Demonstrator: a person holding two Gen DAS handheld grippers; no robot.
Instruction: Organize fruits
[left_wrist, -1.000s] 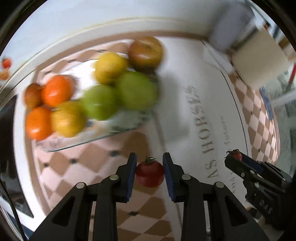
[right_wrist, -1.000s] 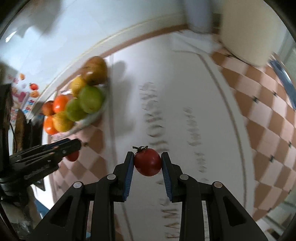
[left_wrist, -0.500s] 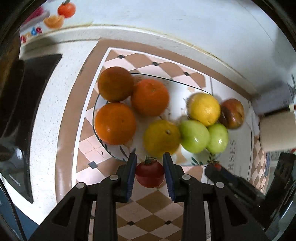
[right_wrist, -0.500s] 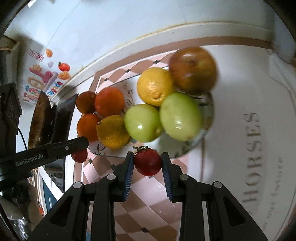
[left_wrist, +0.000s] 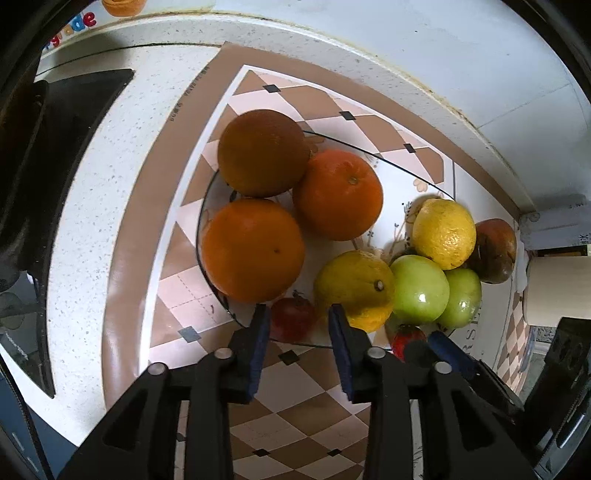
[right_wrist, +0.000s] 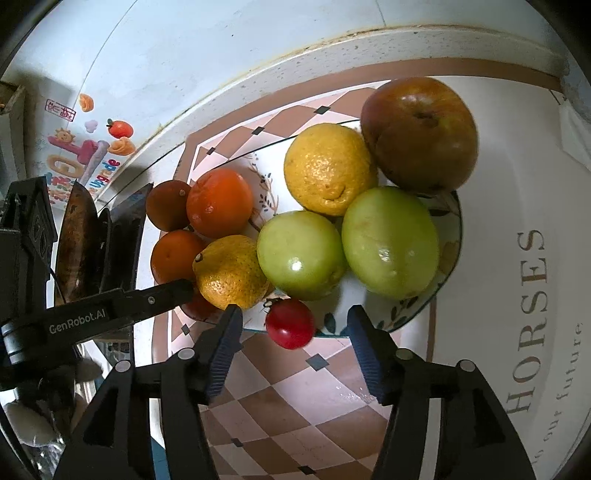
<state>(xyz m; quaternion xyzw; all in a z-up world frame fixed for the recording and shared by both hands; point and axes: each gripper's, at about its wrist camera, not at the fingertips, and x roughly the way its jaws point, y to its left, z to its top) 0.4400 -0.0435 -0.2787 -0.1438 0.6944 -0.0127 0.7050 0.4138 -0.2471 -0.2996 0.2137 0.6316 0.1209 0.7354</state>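
A glass fruit plate holds oranges, yellow citrus, two green apples and a brownish apple. My left gripper is open, its jaws apart around a small red tomato lying at the plate's near rim. My right gripper is open wide, and a second red tomato sits between its fingers at the plate's near edge, touching neither pad. The left gripper's finger shows in the right wrist view.
The plate stands on a checkered brown mat with printed lettering to the right. A white wall runs behind. A dark stove or tray lies to the left. A paper roll stands at the right.
Both grippers moved to the plate's near rim and opened, letting go of their tomatoes, which now lie at the plate's edge.
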